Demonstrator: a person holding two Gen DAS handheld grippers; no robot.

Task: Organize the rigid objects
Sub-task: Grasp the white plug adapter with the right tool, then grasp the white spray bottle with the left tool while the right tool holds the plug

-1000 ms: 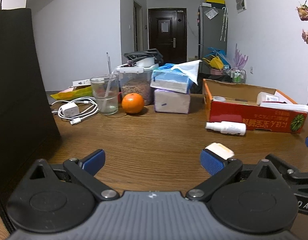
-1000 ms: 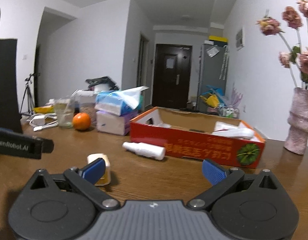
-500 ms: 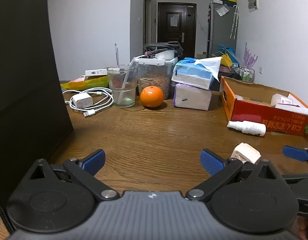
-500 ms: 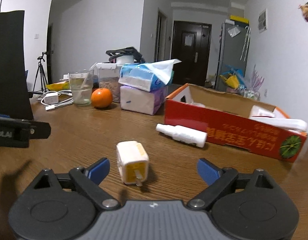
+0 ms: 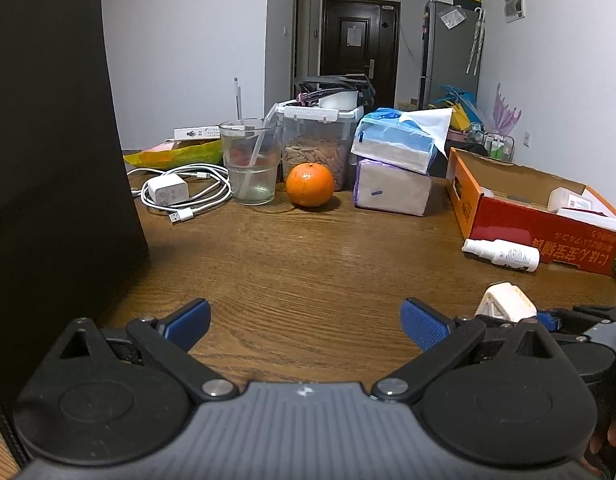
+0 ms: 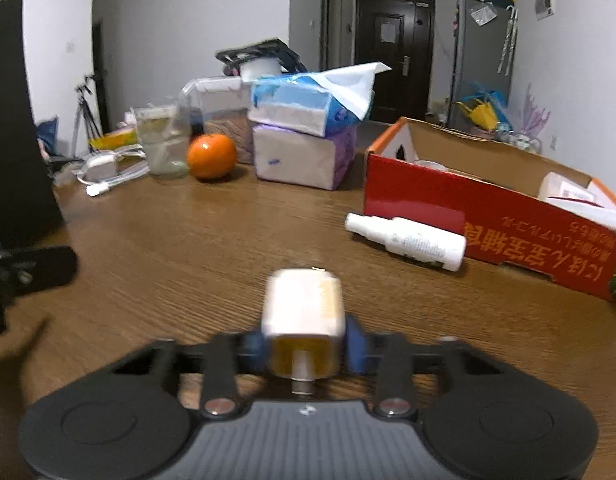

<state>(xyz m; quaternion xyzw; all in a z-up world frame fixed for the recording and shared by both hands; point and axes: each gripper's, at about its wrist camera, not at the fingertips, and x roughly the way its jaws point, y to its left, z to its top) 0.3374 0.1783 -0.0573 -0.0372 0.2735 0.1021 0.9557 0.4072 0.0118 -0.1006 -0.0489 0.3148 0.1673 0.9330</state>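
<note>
While the brown wood-grain table [image 6: 188,240] and the open red cardboard box [image 6: 487,216] on it lie as they did half a second ago, the black right gripper [image 6: 304,350], whose blue pads then stood spread around the small cream plug adapter [image 6: 304,312], now pinches that block between its closed jaws, low over the tabletop. That suggests the grasp is made and the carry to the box comes next; the white spray bottle [image 6: 407,236] waits beside it, and the left gripper [image 5: 306,320] hangs spread and empty.
</note>
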